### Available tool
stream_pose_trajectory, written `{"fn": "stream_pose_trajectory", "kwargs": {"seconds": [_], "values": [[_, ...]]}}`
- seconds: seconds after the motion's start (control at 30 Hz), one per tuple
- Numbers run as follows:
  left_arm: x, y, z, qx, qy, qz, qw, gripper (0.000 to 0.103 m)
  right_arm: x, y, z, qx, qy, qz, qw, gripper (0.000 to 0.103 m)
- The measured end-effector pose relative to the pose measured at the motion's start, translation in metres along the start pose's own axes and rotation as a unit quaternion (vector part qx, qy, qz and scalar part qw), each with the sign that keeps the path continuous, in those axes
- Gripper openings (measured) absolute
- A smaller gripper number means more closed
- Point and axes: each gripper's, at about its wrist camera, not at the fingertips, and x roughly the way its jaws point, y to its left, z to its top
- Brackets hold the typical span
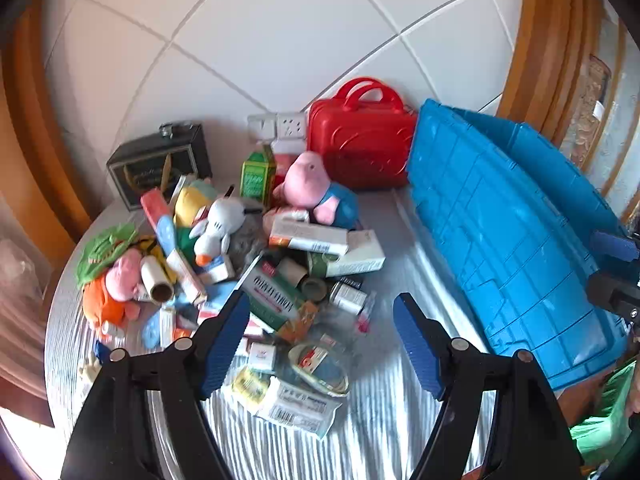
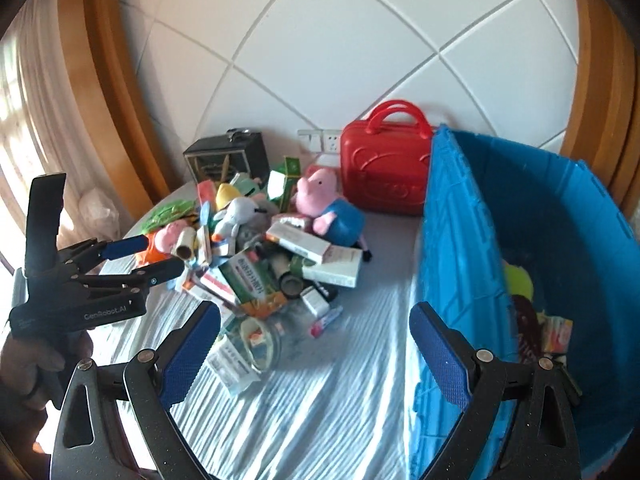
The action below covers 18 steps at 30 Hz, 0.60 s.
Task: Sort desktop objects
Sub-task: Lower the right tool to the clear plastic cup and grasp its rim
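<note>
A heap of medicine boxes [image 1: 276, 300], small bottles and plush toys lies on the striped table [image 1: 380, 420]. A pink pig plush [image 1: 308, 184] sits at the back of the heap; it also shows in the right wrist view [image 2: 320, 192]. A clear tape roll [image 1: 320, 368] lies near the front. My left gripper [image 1: 322, 312] is open and empty above the heap's front; it also shows in the right wrist view [image 2: 160, 256]. My right gripper [image 2: 316, 320] is open and empty beside the blue bin [image 2: 560, 220], which holds a few items.
A red case [image 1: 360, 140] stands against the tiled wall at the back, next to the blue bin [image 1: 500, 220]. A dark box [image 1: 160, 160] stands at the back left. Wall sockets [image 1: 280, 126] sit behind the heap. Wooden frames flank the scene.
</note>
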Motion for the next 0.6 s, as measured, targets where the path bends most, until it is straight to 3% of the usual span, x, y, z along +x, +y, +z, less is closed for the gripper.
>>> {"fn": "stream_pose_trajectory", "kwargs": {"seconds": [0.13,0.33,0.5,0.6], "values": [[0.032,0.051,-0.048,-0.030,0.048,0.015,0.9983,0.074,0.042,0.029,-0.017,-0.010,0.037,0.010,0.999,0.097],[0.083,0.091,-0.112,-0.036,0.121,0.016,0.9919,0.074,0.116,0.058,-0.052,-0.023,0.095,0.021,0.995,0.097],[0.127,0.098,-0.137,-0.024,0.159,0.015,0.9869,0.074,0.180,0.070,-0.072,-0.024,0.145,0.017,0.989,0.096],[0.155,0.105,-0.146,-0.010,0.192,0.041,0.9805,0.074,0.210,0.077,-0.079,-0.027,0.166,0.012,0.986,0.096]]}}
